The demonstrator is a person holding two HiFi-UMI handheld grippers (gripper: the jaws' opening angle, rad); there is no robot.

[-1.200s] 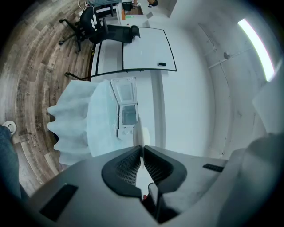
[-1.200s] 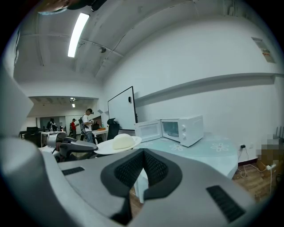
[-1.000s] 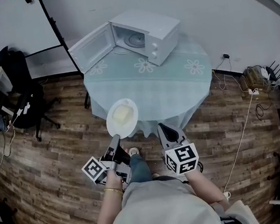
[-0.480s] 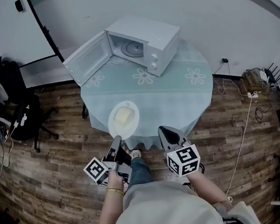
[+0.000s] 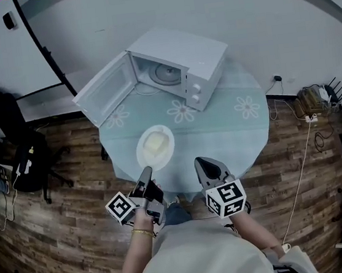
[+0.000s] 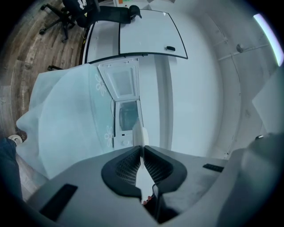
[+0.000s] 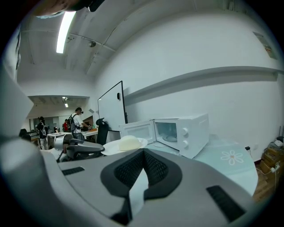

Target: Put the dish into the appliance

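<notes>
Left gripper [image 5: 146, 170]: jaws pinched on dish [image 5: 155, 146] rim at 6 o'clock.
Right gripper [image 5: 200, 162]: jaws together, empty.
Microwave [image 5: 178, 67]: door open, 12 o'clock on table [image 5: 219, 127].

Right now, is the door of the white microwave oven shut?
No, the white microwave oven has its door swung wide open, so the glass turntable inside shows.

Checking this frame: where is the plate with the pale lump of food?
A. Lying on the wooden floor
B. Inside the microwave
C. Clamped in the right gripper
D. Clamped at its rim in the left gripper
D: the left gripper is shut on the rim of the plate, which is held over the table short of the open microwave; the right gripper is shut on nothing.
</notes>
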